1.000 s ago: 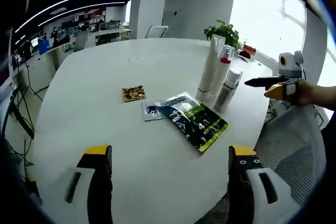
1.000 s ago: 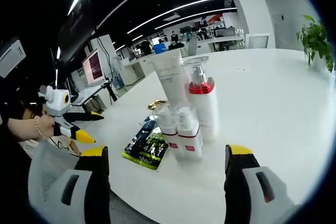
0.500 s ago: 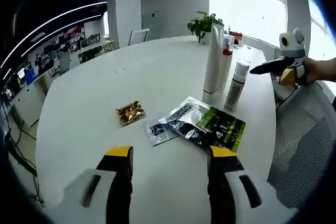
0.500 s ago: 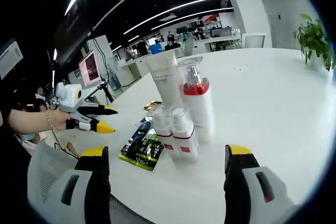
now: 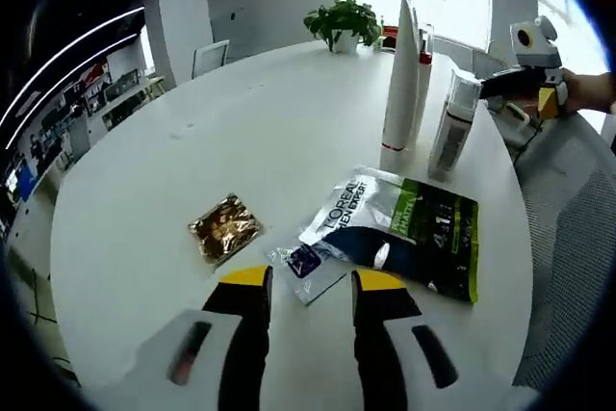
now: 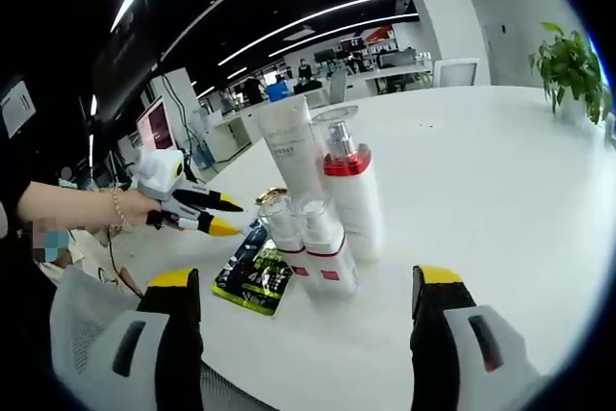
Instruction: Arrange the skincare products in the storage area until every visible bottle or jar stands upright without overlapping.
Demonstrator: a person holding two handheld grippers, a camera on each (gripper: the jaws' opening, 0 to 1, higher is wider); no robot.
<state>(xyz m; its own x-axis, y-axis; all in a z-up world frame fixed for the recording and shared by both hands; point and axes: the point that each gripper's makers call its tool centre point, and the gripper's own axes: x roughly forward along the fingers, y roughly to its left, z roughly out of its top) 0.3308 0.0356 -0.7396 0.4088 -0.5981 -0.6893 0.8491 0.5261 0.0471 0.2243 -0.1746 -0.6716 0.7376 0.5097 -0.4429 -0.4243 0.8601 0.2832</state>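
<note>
A tall white tube [image 5: 402,69], a red-collared pump bottle [image 6: 348,190] and two small clear-capped bottles [image 6: 310,243] are seen upright, clustered on the round white table [image 5: 241,122]. Beside them a green-and-black sachet [image 5: 404,233] is laid flat. The left gripper [image 5: 306,286] is held above a small blue packet [image 5: 306,265], jaws narrowly apart, nothing gripped. The right gripper [image 6: 306,286] is spread wide, empty.

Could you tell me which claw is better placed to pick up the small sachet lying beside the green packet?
Left: the left claw hovers right over the small sachet, jaws narrowed, while the right claw faces the standing bottles.
</note>
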